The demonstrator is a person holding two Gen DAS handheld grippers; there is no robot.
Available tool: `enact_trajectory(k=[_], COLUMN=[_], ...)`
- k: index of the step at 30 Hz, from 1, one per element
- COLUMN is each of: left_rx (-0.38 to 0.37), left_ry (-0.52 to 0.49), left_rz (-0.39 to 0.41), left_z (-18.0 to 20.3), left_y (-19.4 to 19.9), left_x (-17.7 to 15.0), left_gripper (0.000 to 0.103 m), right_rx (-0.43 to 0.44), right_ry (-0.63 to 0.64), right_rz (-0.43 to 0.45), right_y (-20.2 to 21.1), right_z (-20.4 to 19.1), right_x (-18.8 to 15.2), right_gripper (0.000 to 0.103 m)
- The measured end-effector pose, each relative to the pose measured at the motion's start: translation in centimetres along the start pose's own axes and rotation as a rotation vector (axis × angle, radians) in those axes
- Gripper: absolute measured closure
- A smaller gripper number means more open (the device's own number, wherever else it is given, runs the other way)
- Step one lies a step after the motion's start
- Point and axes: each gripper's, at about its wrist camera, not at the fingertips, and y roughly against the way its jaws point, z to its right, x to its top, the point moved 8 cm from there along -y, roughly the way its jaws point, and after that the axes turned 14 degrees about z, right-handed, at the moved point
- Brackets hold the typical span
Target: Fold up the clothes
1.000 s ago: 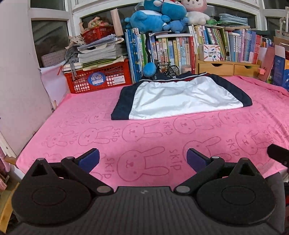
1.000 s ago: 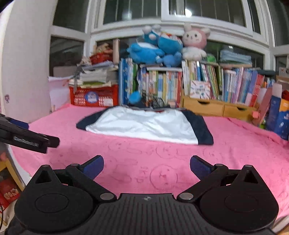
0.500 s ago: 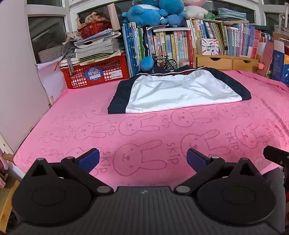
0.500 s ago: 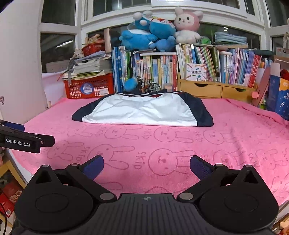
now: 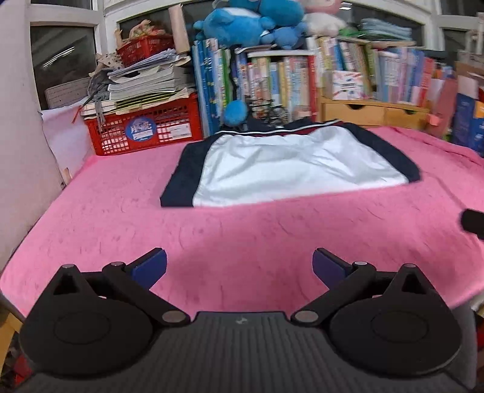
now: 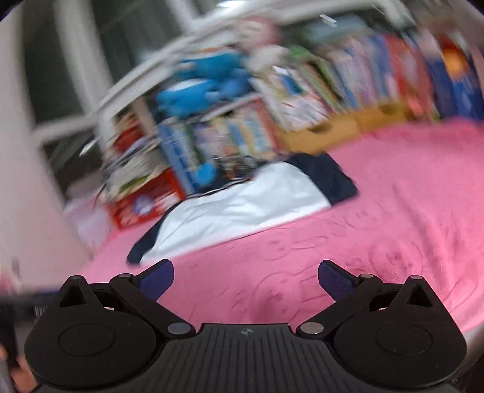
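Garment: folded white jacket (image 5: 290,169) with navy side panels and a dark red band at its far edge; lies flat on the pink towel (image 5: 121,211), ahead of both claws, untouched.
Left claw (image 5: 239,264): blue-padded fingers spread wide, empty; the jacket lies straight ahead and well apart from it, with bare towel between.
Right claw (image 6: 245,275): fingers likewise wide apart, empty; the jacket (image 6: 239,211) lies ahead and to its left, the near navy corner closest. This view is tilted and blurred.
Edges: the towel's near edge runs just under the left claw's fingers; its left edge meets a white wall (image 5: 21,151).
Far boundary: red plastic crate (image 5: 145,127) stacked with papers, a row of upright books (image 5: 272,78), wooden drawers (image 5: 372,112), all just beyond the jacket.
Open room: a broad strip of bare towel between claws and jacket, and more to the jacket's right.
Materials: towel is nubby terry, faint rabbit outlines; jacket fabric smooth and slightly glossy; blue plush toys (image 5: 242,24) sit on the books.
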Motion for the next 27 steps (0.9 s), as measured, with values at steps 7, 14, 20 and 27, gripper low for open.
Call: enact_trajectory(k=[7, 14, 20, 27], left_rx=[0.009, 0.052, 0.126, 0.102], left_ry=[0.026, -0.028, -0.144, -0.076], left_rz=[0.090, 0.026, -0.009, -0.026], left_z=[1.1, 4.1, 4.9, 4.0], left_y=[-7.5, -15.8, -19.2, -19.5], left_x=[4.3, 3.6, 0.3, -0.1], left_gripper=[0.000, 0.000, 0.000, 0.000], right_rx=[-0.083, -0.138, -0.180, -0.200], right_ry=[-0.219, -0.378, -0.389, -0.377], right_rz=[0.042, -0.016, -0.047, -0.026], right_y=[-5.7, -11.9, -15.3, -18.7], right_z=[5.8, 8.9, 9.5, 8.9], right_x=[4.8, 5.9, 5.4, 5.9], right_gripper=[0.007, 0.007, 0.005, 0.001])
